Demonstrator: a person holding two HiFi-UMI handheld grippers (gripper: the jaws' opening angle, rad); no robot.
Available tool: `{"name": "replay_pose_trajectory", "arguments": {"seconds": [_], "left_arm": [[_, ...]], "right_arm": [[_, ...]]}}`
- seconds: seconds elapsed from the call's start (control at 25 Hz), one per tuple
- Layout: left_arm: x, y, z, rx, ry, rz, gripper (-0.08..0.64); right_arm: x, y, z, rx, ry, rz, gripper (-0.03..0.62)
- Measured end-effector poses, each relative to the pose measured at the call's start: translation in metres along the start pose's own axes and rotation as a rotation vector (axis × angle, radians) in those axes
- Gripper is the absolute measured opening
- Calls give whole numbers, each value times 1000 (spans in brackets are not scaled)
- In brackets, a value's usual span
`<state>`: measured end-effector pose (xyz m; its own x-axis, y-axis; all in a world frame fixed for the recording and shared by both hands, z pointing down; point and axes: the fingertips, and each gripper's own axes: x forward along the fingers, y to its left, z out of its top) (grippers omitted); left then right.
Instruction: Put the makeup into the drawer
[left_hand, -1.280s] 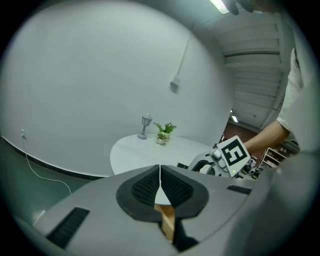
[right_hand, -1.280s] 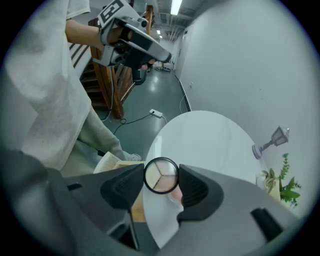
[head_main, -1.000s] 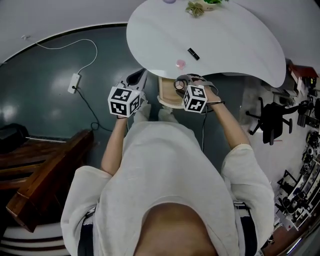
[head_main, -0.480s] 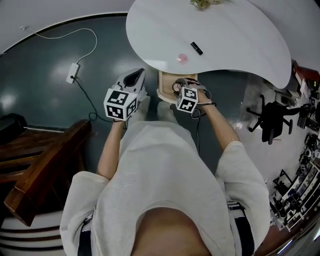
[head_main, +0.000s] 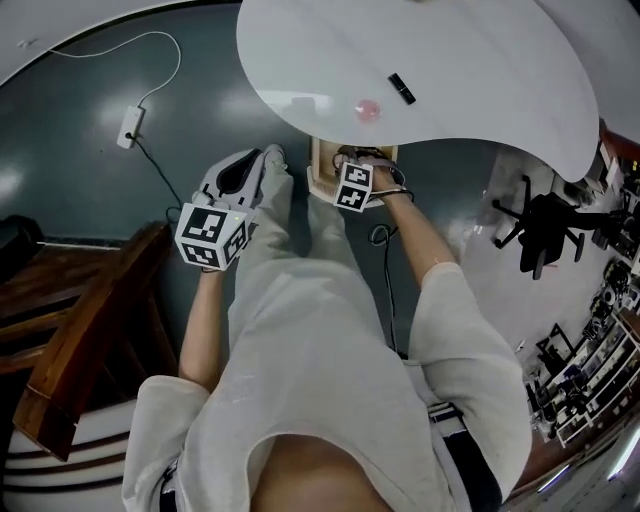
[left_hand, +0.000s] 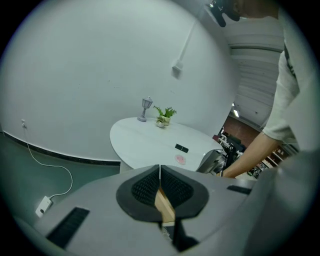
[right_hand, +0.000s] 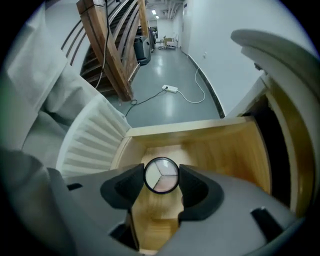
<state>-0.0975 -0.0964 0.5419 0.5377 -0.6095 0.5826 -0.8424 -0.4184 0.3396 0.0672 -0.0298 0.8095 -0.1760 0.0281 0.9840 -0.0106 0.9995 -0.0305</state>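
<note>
- left tool (left_hand: 160, 175): jaws pressed together, empty, beside the person's leg.
- right tool (right_hand: 161, 178) pinches a round compact (right_hand: 161, 174) over the open wooden drawer (right_hand: 225, 150).
- beyond, pink disc (head_main: 369, 108) and black stick (head_main: 401, 88) lie on the white surface (head_main: 470, 50).

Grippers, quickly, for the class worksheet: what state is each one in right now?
Left gripper: shut, nothing between the jaws.
Right gripper: shut on the round makeup compact, over the open wooden drawer.
</note>
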Motion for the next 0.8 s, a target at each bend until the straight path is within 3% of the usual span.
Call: {"name": "replay_pose_trajectory", "arguments": {"seconds": [0.4, 0.64, 0.72, 0.8], "left_arm": [[22, 15, -41, -11, 69, -1, 14], [22, 18, -62, -38, 96, 4, 14], [22, 17, -62, -35, 97, 6, 14], [21, 15, -59, -32, 91, 7, 14]], "right_arm": [[77, -3, -9, -1, 46, 42, 216], [91, -6, -13, 18, 41, 49, 224], [88, -5, -12, 26, 27, 61, 284], [81, -3, -10, 28, 13, 60, 282]]}}
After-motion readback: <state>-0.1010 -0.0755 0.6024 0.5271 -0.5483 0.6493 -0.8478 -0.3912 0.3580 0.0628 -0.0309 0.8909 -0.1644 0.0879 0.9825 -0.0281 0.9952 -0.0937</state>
